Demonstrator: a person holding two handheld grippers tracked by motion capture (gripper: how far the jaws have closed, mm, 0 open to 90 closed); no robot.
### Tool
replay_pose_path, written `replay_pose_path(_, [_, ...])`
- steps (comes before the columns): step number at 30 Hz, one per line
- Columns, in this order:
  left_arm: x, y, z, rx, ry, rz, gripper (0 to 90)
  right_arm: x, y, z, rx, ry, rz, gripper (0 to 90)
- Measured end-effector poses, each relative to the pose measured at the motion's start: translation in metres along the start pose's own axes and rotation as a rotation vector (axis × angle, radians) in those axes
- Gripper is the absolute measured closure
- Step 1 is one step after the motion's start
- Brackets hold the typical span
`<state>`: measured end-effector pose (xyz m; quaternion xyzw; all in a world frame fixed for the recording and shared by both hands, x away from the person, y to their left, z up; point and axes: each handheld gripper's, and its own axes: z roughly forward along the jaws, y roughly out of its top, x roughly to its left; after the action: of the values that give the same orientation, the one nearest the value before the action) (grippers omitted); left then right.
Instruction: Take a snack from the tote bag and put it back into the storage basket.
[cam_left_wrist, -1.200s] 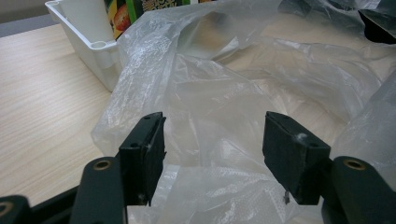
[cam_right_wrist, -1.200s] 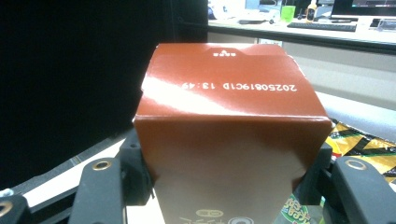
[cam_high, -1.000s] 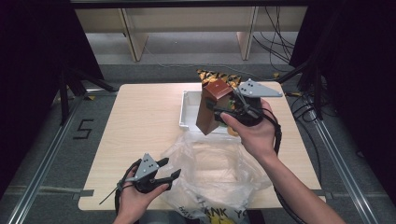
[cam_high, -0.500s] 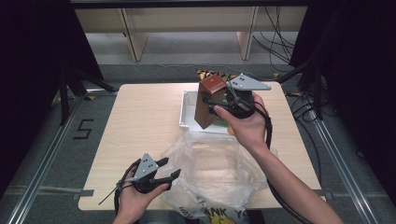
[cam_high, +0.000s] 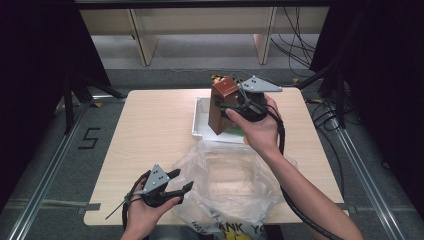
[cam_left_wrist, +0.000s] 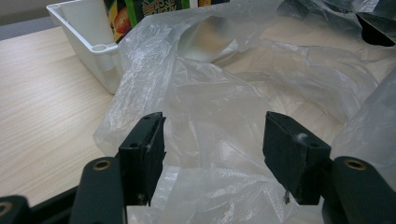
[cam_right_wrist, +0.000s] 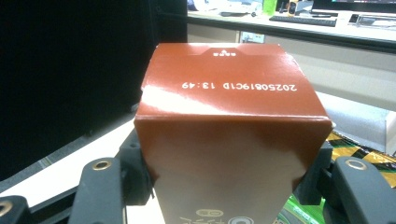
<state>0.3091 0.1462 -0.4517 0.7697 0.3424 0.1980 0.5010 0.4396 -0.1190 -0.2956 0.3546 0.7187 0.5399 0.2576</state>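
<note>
While your right gripper (cam_high: 231, 106) clamps its jaws on both sides of the brown carton (cam_high: 221, 104), you hold that carton tilted in the air above the white tray (cam_high: 199, 120) at the far side of the table (cam_high: 150, 130). From the right gripper view, the carton (cam_right_wrist: 231, 135) sits squarely between the two pads, its printed top facing the camera. Underneath it, green and yellow packs (cam_right_wrist: 359, 147) lie in the tray. Between you and the tray, the clear plastic bag (cam_high: 227, 180) sprawls crumpled across the near half of the table, its rim reaching almost to the tray's near wall. Your left gripper (cam_high: 175, 187) sits at the bag's near left edge, jaws apart, nothing pinched; in the left gripper view, folds of the bag (cam_left_wrist: 219, 107) bulge up between and beyond the open pads, with the tray corner (cam_left_wrist: 93, 46) just behind.
</note>
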Motion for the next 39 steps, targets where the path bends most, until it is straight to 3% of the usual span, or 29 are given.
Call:
replay_pose_path(1, [0.000, 0.000, 0.000, 0.000, -0.001, 0.003, 38.4, -0.003, -0.001, 0.001, -0.001, -0.002, -0.040, 38.7])
replay_pose_path(4, [0.000, 0.000, 0.000, -0.002, 0.000, -0.003, 38.4, -0.003, -0.001, 0.005, 0.008, -0.010, -0.015, 38.7])
replay_pose_path(5, [0.001, 0.000, -0.001, -0.002, 0.001, -0.002, 38.4, -0.004, -0.002, 0.007, 0.004, -0.007, -0.027, 38.7])
replay_pose_path(6, [0.001, 0.000, -0.001, -0.003, 0.002, -0.005, 38.4, -0.003, -0.002, 0.008, 0.010, -0.011, 0.001, 38.7])
replay_pose_path(7, [0.001, 0.000, -0.001, -0.003, 0.001, -0.003, 38.4, -0.007, -0.003, 0.010, -0.005, -0.014, -0.039, 38.7])
replay_pose_path(8, [0.001, 0.000, -0.001, -0.003, -0.001, -0.006, 38.4, -0.005, -0.003, 0.011, 0.008, -0.016, -0.002, 38.7])
replay_pose_path(11, [0.000, 0.000, -0.001, -0.001, 0.001, -0.007, 38.4, -0.009, -0.005, 0.016, 0.011, -0.018, -0.031, 38.7])
replay_pose_path(12, [0.000, 0.000, -0.001, -0.001, 0.001, -0.007, 38.4, -0.009, -0.006, 0.017, 0.019, -0.017, -0.012, 38.7])
replay_pose_path(15, [0.001, 0.000, -0.001, -0.002, 0.003, -0.005, 38.4, -0.011, -0.008, 0.022, 0.014, -0.026, -0.024, 38.7])
replay_pose_path(16, [0.001, 0.000, -0.001, -0.003, 0.002, -0.005, 38.4, -0.009, -0.009, 0.023, 0.014, -0.035, 0.010, 38.7])
replay_pose_path(17, [0.001, 0.000, -0.001, -0.005, 0.002, -0.005, 38.4, -0.009, -0.010, 0.024, 0.023, -0.033, 0.012, 38.7])
replay_pose_path(19, [0.001, 0.000, -0.001, -0.005, 0.002, -0.004, 38.4, -0.012, -0.011, 0.026, 0.029, -0.034, -0.012, 38.7])
replay_pose_path(26, [0.002, -0.001, -0.001, -0.003, 0.002, -0.004, 38.4, -0.011, -0.013, 0.034, 0.031, -0.043, 0.011, 38.7])
replay_pose_path(30, [0.001, -0.001, -0.001, -0.009, -0.005, -0.014, 38.4, -0.014, -0.015, 0.039, 0.029, -0.048, -0.019, 38.7])
replay_pose_path(32, [0.001, -0.001, -0.001, -0.003, 0.003, -0.009, 38.4, -0.012, -0.016, 0.041, 0.042, -0.049, 0.009, 38.7])
replay_pose_path(34, [0.002, -0.001, -0.001, -0.004, 0.001, -0.002, 38.4, -0.015, -0.017, 0.044, 0.033, -0.038, -0.042, 38.7])
replay_pose_path(37, [0.002, -0.001, -0.001, -0.003, 0.002, -0.008, 38.4, -0.012, -0.017, 0.047, 0.045, -0.047, -0.003, 38.7])
replay_pose_path(38, [0.002, -0.001, -0.001, -0.003, 0.001, -0.005, 38.4, -0.014, -0.017, 0.048, 0.039, -0.048, -0.022, 38.7])
replay_pose_path(39, [0.002, -0.001, -0.001, -0.003, 0.002, -0.006, 38.4, -0.013, -0.016, 0.048, 0.053, -0.044, -0.005, 38.7])
